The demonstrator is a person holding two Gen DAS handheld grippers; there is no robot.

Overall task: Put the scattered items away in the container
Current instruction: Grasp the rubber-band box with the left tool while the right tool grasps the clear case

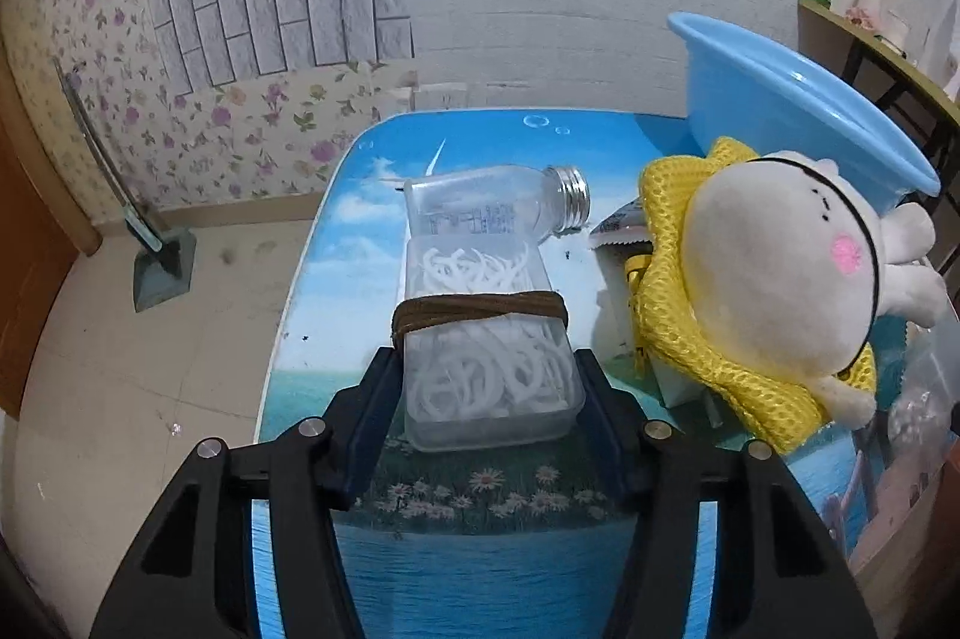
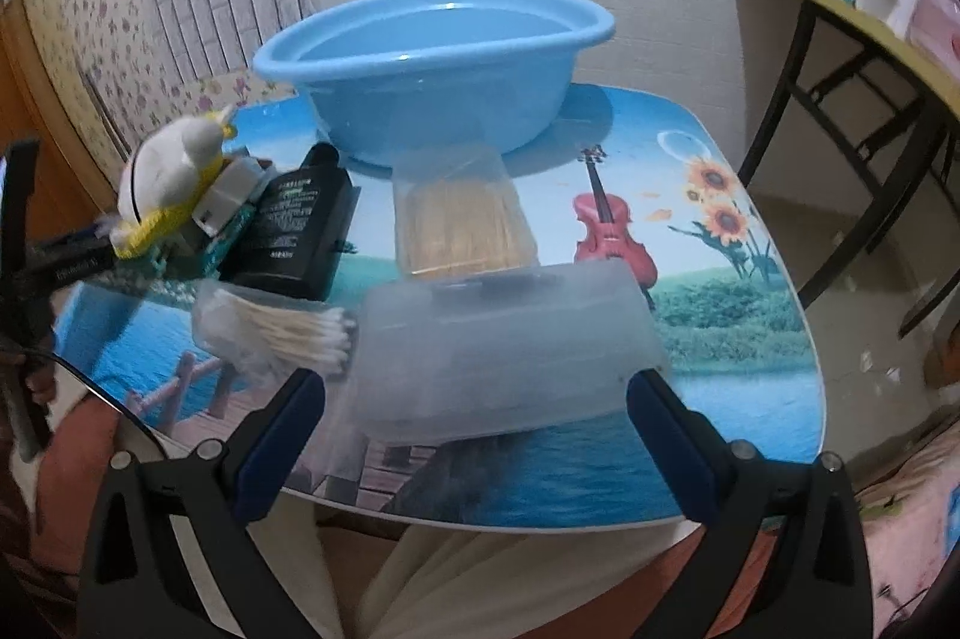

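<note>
In the left wrist view my left gripper (image 1: 489,375) is shut on a clear box (image 1: 486,339) of white rings with a brown band around it; both pads touch its sides. Beyond it lies a clear bottle (image 1: 480,213) with a silver neck. A white plush toy (image 1: 774,279) in yellow mesh lies to the right, in front of the blue basin (image 1: 780,111). In the right wrist view my right gripper (image 2: 474,387) is wide open around a frosted plastic box (image 2: 504,339), with a gap at the left finger. The blue basin (image 2: 432,63) stands at the back.
On the picture-print table (image 2: 720,399) lie a bag of cotton swabs (image 2: 282,333), a black bottle (image 2: 294,231), a pack of wooden sticks (image 2: 462,231) and the plush toy (image 2: 168,159). A desk (image 2: 840,57) stands to the right. A dustpan (image 1: 162,267) leans on the left wall.
</note>
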